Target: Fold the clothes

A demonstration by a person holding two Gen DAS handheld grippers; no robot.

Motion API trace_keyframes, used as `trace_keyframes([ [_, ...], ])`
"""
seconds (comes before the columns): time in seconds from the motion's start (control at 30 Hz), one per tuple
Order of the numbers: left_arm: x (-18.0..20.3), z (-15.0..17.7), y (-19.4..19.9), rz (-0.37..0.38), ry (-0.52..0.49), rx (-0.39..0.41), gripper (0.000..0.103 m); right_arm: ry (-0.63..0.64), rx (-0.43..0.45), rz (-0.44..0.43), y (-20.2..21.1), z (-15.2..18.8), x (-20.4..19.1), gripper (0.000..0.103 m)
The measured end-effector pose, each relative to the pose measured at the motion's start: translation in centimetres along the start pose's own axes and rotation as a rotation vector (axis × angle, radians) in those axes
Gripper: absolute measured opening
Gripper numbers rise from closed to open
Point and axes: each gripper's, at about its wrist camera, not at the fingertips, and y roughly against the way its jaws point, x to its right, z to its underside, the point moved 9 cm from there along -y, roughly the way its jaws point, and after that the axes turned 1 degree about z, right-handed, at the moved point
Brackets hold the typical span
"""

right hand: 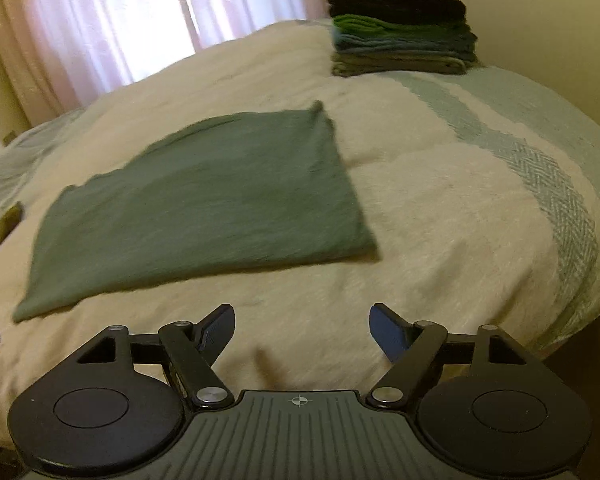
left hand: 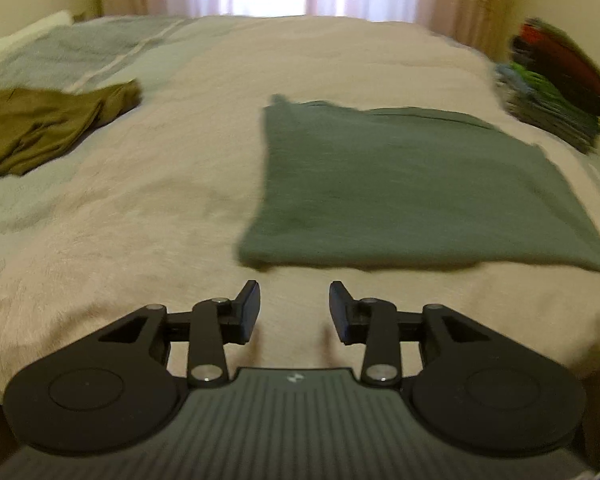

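Observation:
A grey-green garment lies folded flat into a rectangle on the cream bedspread. My left gripper hovers open just short of its near edge, toward the near left corner, with nothing between the fingers. In the right wrist view the same garment lies ahead and to the left. My right gripper stands open over bare bedspread, a little back from the garment's near right corner. An olive-brown garment lies crumpled at the far left of the bed.
A tall stack of folded clothes in red, black, green, blue and grey sits at the bed's far right corner, also seen as the stack in the left view. Pale curtains hang behind the bed. The bed's edge drops off at right.

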Motion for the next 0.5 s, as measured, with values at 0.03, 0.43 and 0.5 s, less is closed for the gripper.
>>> trace_keyframes([
  [0.03, 0.9, 0.2, 0.7, 0.004, -0.014, 0.004, 0.035, 0.002, 0.000, -0.006, 0.6, 0.1, -0.5, 0.077],
  [0.43, 5.1, 0.3, 7.7, 0.021, -0.063, 0.113, 0.042, 0.064, 0.062, -0.076, 5.5, 0.6, -4.1, 0.077],
  [0.5, 5.2, 0.2, 8.1, 0.022, -0.065, 0.119, 0.042, 0.069, 0.069, -0.084, 5.6, 0.4, -4.3, 0.077],
])
